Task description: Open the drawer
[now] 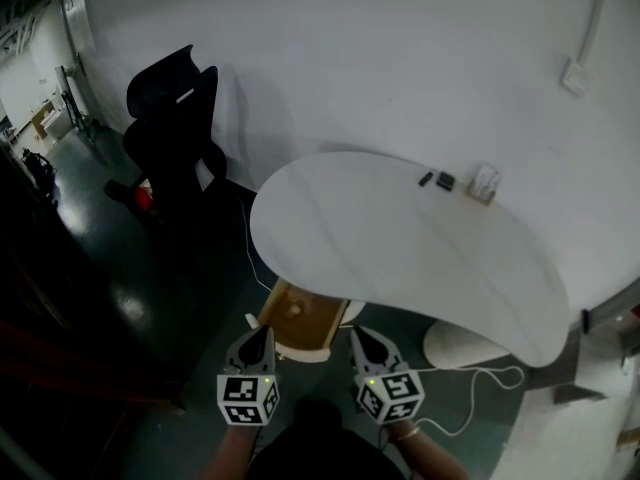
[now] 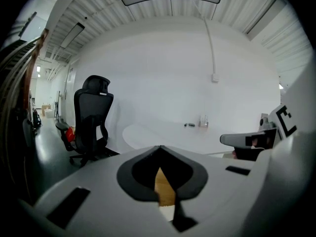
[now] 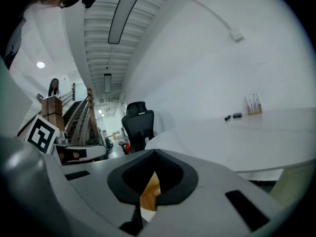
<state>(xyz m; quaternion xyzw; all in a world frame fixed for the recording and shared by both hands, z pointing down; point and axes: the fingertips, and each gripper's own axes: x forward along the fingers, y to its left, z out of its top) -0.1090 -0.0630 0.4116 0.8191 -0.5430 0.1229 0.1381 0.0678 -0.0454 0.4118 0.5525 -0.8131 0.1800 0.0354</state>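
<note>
A drawer [image 1: 300, 320] with a wooden floor and a white front juts out from under the near edge of the white table [image 1: 400, 253]. My left gripper [image 1: 268, 330] is shut and empty, its tip at the drawer's left front corner. My right gripper [image 1: 353, 334] also looks shut, with nothing in it, just off the drawer's right front corner. In the left gripper view the jaws [image 2: 160, 147] meet, and a strip of the drawer's wood [image 2: 164, 189] shows through the gap behind them. The right gripper view shows the same: the jaws [image 3: 154, 151] closed, the wood [image 3: 149, 191] beyond.
A black office chair [image 1: 175, 128] stands to the left of the table against the white wall. Two small black items [image 1: 437, 180] and a small holder [image 1: 484, 184] lie on the table's far side. A round white base [image 1: 455, 346] and a white cable [image 1: 470, 388] are on the floor at right.
</note>
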